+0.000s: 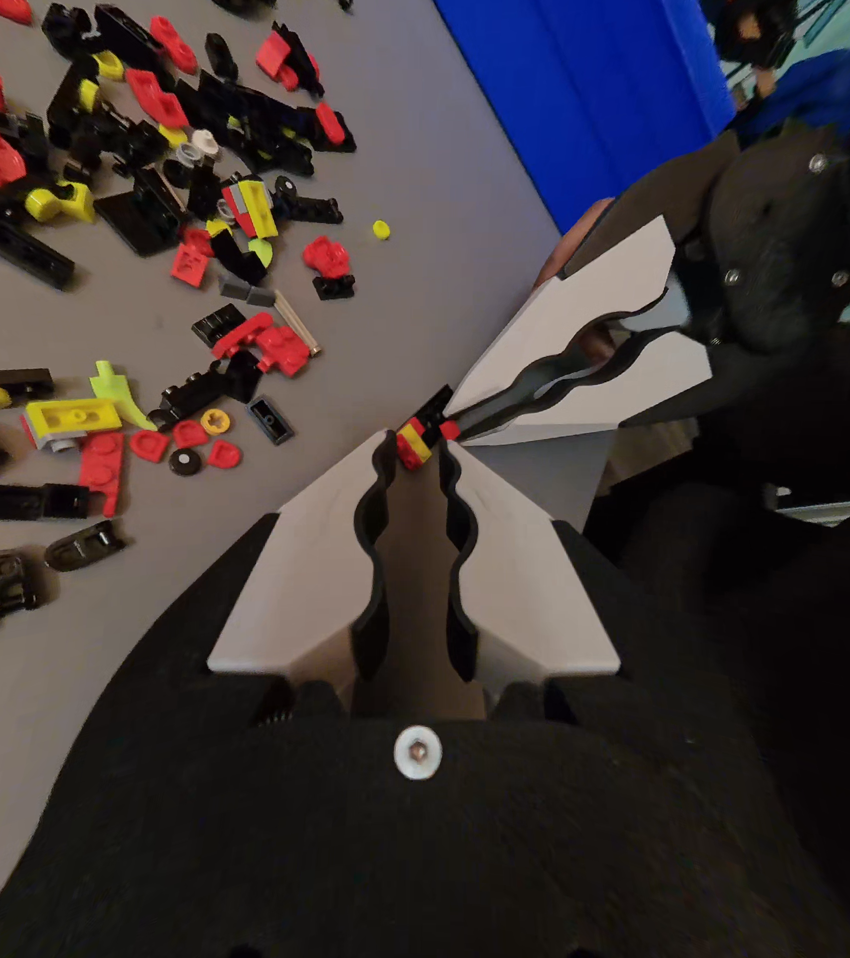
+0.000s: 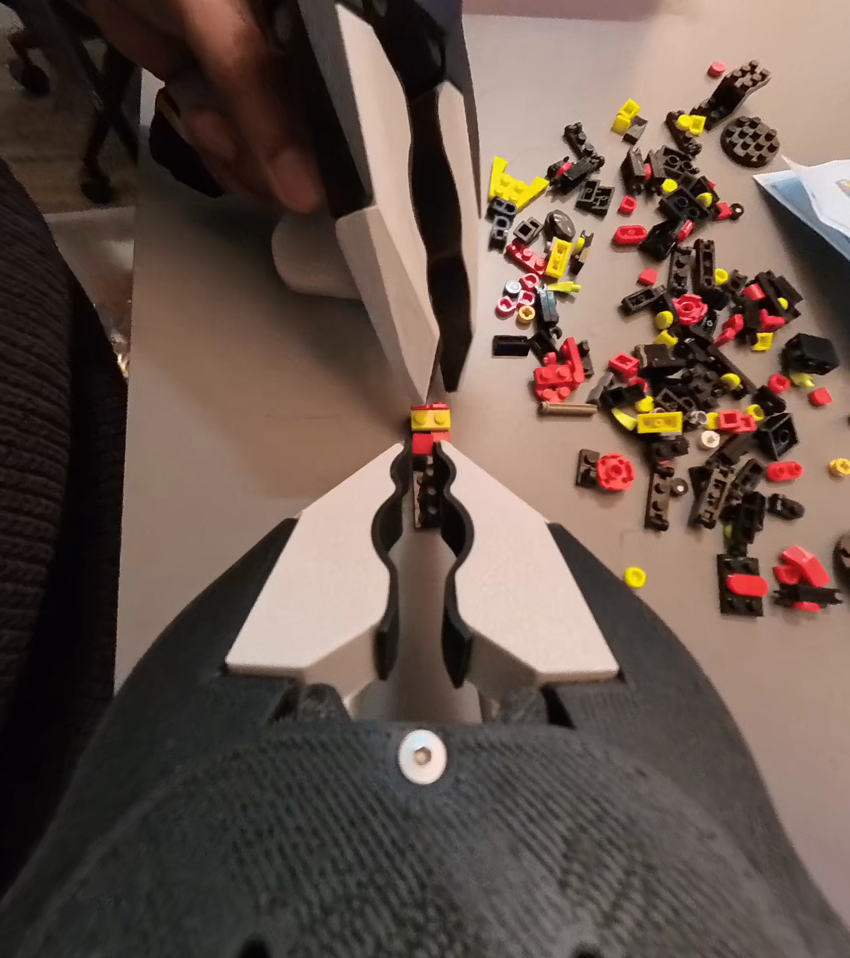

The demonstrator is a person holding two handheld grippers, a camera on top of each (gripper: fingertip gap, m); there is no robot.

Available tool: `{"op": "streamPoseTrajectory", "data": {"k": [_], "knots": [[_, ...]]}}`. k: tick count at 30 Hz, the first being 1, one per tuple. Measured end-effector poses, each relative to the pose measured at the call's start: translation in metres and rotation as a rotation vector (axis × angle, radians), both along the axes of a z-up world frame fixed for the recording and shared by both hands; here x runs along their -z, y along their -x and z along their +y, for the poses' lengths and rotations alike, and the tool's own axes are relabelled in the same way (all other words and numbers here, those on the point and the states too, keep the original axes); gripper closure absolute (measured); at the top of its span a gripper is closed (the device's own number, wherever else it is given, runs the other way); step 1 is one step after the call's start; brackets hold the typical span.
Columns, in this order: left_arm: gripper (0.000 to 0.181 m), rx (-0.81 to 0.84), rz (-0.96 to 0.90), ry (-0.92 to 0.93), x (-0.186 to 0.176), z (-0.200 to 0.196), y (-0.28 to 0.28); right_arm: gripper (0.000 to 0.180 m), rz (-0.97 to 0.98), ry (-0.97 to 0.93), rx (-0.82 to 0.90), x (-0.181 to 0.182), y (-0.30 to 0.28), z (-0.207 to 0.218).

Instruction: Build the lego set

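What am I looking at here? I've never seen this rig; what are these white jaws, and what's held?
No robot: a person holds two hand-held grippers, each with its own camera looking along white fingers. In the left wrist view the left gripper fills the bottom, with the right gripper coming in from the right. The right wrist view is the reverse. They meet at a small brick assembly, red, yellow and black: the right gripper is shut on it, the left looks open around its end. Loose bricks and a booklet lie on the grey table.

Right gripper (image 1: pixel 456 430) pinching small assembly (image 1: pixel 420 440), left jaws apparently apart
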State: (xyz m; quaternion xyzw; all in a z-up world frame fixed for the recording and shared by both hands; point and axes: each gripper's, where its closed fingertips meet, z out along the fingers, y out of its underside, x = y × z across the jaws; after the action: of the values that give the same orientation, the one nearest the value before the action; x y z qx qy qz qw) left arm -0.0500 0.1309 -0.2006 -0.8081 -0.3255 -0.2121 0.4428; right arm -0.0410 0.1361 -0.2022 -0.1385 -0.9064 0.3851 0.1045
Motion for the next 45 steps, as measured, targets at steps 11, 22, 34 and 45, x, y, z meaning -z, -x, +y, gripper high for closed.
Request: {"op": "streamPoseTrajectory", "data": {"k": [11, 22, 34, 45], "knots": [[0.167, 0.023, 0.069, 0.069, 0.011, -0.003, -0.005, 0.174, 0.042, -0.068, -0.035, 0.007, 0.002, -0.004], [0.168, 0.034, 0.063, 0.066, 0.011, -0.002, -0.007, 0.174, 0.061, -0.097, -0.047, 0.009, 0.001, -0.001], [0.17, 0.023, 0.072, 0.066, 0.01, -0.002, -0.003, 0.174, 0.125, -0.145, -0.066, 0.011, 0.003, -0.001], [0.172, 0.026, 0.075, 0.064, 0.01, -0.002, -0.004, 0.174, 0.155, -0.158, -0.072, 0.011, 0.004, -0.001]]}}
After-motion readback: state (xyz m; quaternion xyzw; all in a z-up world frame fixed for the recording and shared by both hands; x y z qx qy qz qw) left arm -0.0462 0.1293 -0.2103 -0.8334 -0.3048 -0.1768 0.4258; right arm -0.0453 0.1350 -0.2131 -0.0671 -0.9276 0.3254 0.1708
